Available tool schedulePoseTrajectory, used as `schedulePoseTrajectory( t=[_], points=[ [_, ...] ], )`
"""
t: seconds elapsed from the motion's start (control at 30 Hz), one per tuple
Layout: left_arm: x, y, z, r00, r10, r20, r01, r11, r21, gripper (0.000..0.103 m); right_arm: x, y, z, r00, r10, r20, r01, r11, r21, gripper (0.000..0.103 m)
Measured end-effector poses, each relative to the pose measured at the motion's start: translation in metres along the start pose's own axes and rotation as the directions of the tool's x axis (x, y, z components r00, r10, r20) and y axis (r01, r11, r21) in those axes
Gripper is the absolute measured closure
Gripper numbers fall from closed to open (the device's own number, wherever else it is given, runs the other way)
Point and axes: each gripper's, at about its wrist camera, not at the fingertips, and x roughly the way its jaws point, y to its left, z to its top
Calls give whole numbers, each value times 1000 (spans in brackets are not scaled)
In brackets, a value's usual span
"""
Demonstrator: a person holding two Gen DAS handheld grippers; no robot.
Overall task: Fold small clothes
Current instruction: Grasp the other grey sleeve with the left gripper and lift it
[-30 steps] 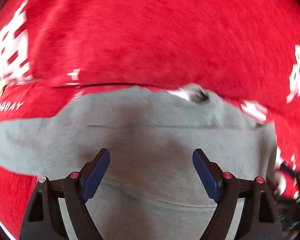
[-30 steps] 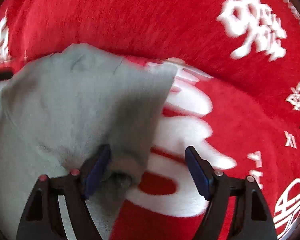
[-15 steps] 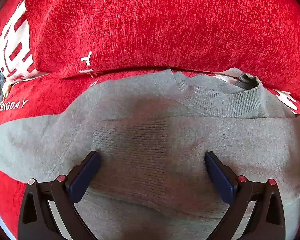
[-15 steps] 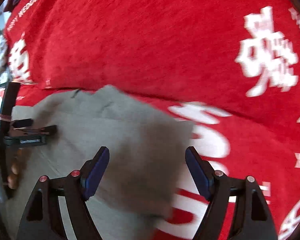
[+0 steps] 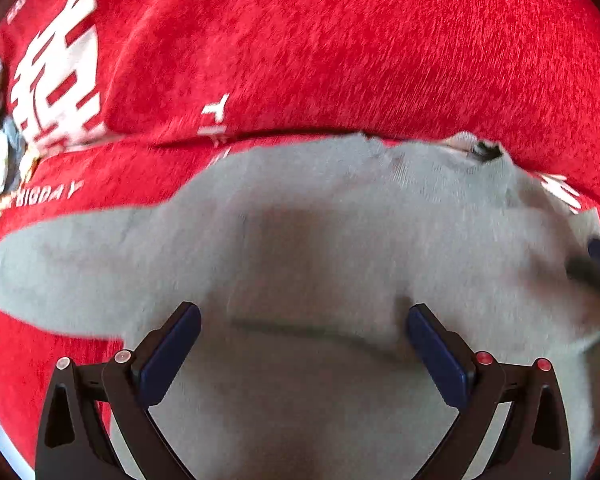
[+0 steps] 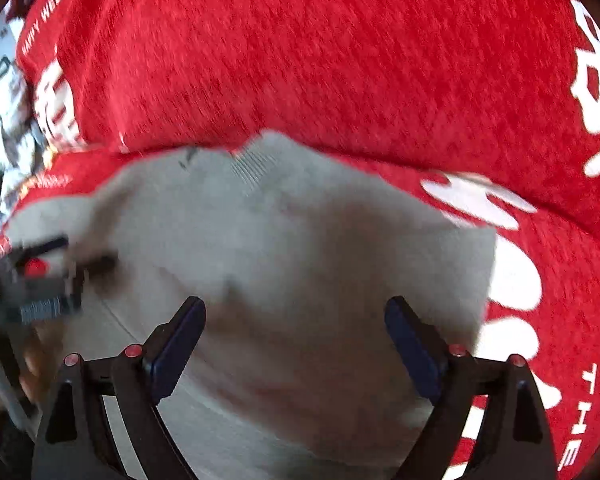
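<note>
A small grey knit top (image 5: 320, 248) lies flat on a red sofa cover, its ribbed collar (image 5: 452, 164) toward the backrest and one sleeve (image 5: 60, 264) stretched left. My left gripper (image 5: 304, 344) is open and empty just above the body of the top. In the right wrist view the same grey top (image 6: 300, 248) fills the middle; its right side looks folded in to a straight edge. My right gripper (image 6: 296, 340) is open and empty over it. The left gripper (image 6: 40, 280) shows blurred at the left there.
The red cover with white lettering (image 6: 500, 216) spans seat and backrest (image 5: 340, 48). Cluttered items show at the far left edge (image 6: 4, 92). A hand holds the left gripper at the lower left (image 6: 32, 364).
My right gripper let go of the grey fabric's right side and moved left over the top's body. My left gripper stayed open over the top, shifting slightly.
</note>
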Motion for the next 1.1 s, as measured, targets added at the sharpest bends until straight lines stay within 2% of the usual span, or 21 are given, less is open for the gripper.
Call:
schedulePoseTrajectory(
  t=[0.1,0.17,0.23,0.3,0.33,0.37,0.43,0.5,0.53,0.6,0.67,0.77,0.8,0.87,0.9,0.93,0.97,1.03,1.07,1.1],
  points=[
    [2,19,-11,997,-71,32,75,991,-110,0,21,17,23,1000,-2,-15,2,1000,31,10],
    [3,18,-14,996,-72,43,76,992,-103,0,36,31,36,1000,-12,-18,12,999,40,10],
    [4,16,-15,997,-60,46,64,993,-96,0,54,47,50,998,-58,-32,59,998,22,10],
    [3,15,-16,997,-62,48,66,993,-94,0,77,49,56,986,-130,-105,132,991,10,9],
    [2,17,-16,996,-73,48,78,992,-99,0,93,46,58,973,-170,-154,174,985,11,5],
    [2,21,-16,995,-83,49,88,991,-103,0,94,44,60,975,-184,-127,189,981,31,0],
    [2,29,-14,994,-103,41,107,988,-113,0,93,43,63,971,-201,-133,211,975,66,0],
    [-5,47,-15,995,-93,36,97,985,-143,0,71,53,58,982,-179,-67,184,979,83,0],
    [-7,54,-16,996,-80,39,85,984,-157,0,55,65,51,989,-145,-12,146,988,49,0],
    [-15,88,-20,999,-24,39,33,973,-227,0,34,90,36,993,-113,43,114,993,-34,0],
    [-20,124,-24,999,-10,34,20,952,-304,0,22,116,20,997,-48,60,53,994,-96,0],
    [-28,190,-29,998,68,9,-57,896,-440,0,21,154,3,999,34,37,-28,989,-147,0],
    [-31,219,-32,995,104,1,-90,863,-497,0,19,155,-4,998,47,30,-42,986,-163,0],
    [-31,275,-40,988,155,-20,-134,778,-613,0,28,174,-17,998,64,13,-60,975,-212,0],
    [-30,294,-44,987,161,-28,-140,747,-650,0,33,181,-22,998,59,6,-56,972,-228,0],
    [-27,319,-49,986,160,-40,-142,702,-697,0,42,188,-33,999,44,-3,-44,967,-250,0],
    [-24,350,-54,986,160,-54,-145,639,-755,0,49,196,-43,1000,4,7,-1,960,-281,0],
    [-25,377,-53,980,196,-29,-142,593,-793,0,47,198,-42,1000,-2,27,9,957,-289,0],
    [-22,383,-48,976,211,-47,-165,587,-793,0,46,196,-41,1000,1,20,5,959,-282,0],
    [-14,388,-41,973,218,-77,-195,595,-779,0,46,194,-41,1000,11,21,-4,962,-275,0]
  ],
)
